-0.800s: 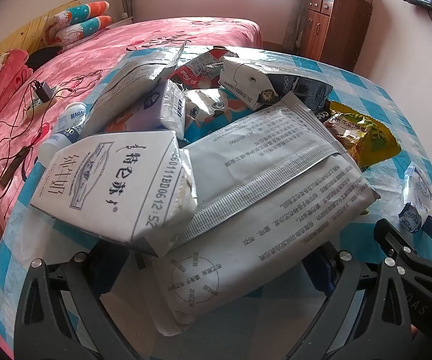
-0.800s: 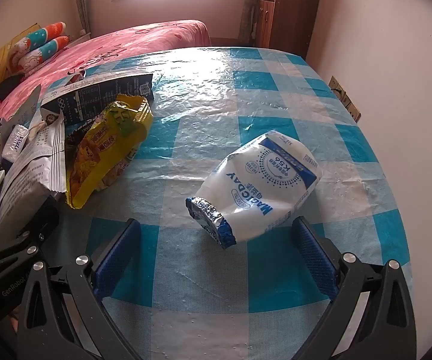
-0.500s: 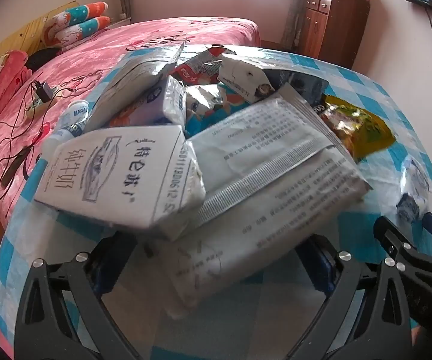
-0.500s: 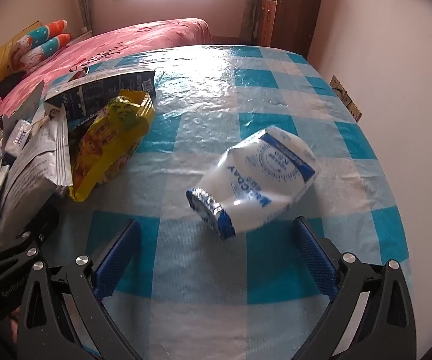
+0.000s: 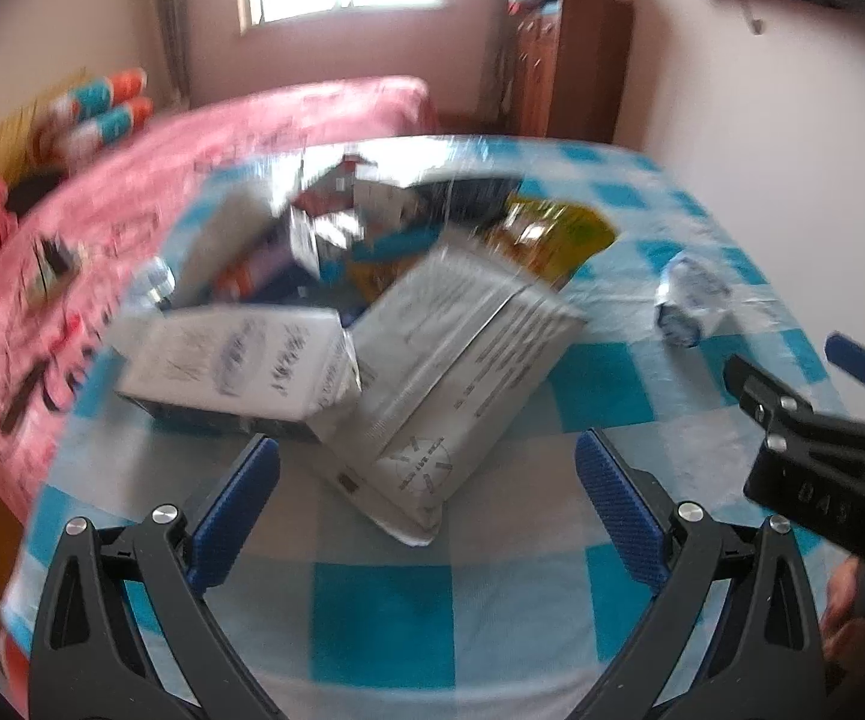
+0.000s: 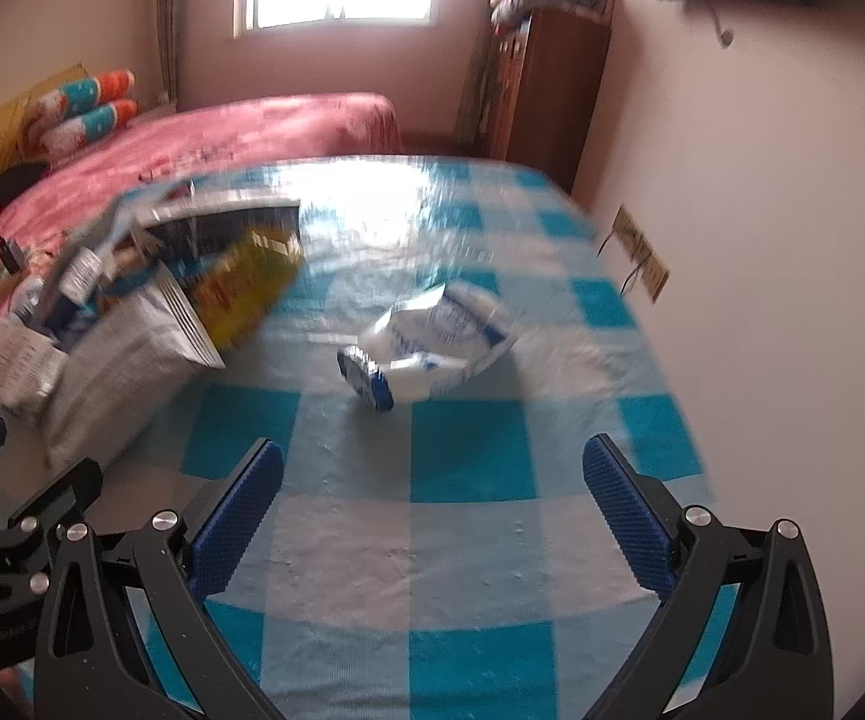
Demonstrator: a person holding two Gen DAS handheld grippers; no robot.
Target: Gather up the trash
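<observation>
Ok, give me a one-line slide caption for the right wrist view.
Open right gripper faces a white-and-blue snack bag on the checkered tablecloth, wrapper pile at left.

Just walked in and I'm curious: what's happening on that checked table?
A person is clearing trash with two handheld grippers. Both the left gripper and right gripper are open and empty, above the blue-and-white checked tablecloth. A heap of wrappers, topped by a large grey printed pouch, lies left; a white-and-blue crumpled bag lies alone.

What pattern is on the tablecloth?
The tablecloth is a blue-and-white check, clearest in the right wrist view.
</observation>
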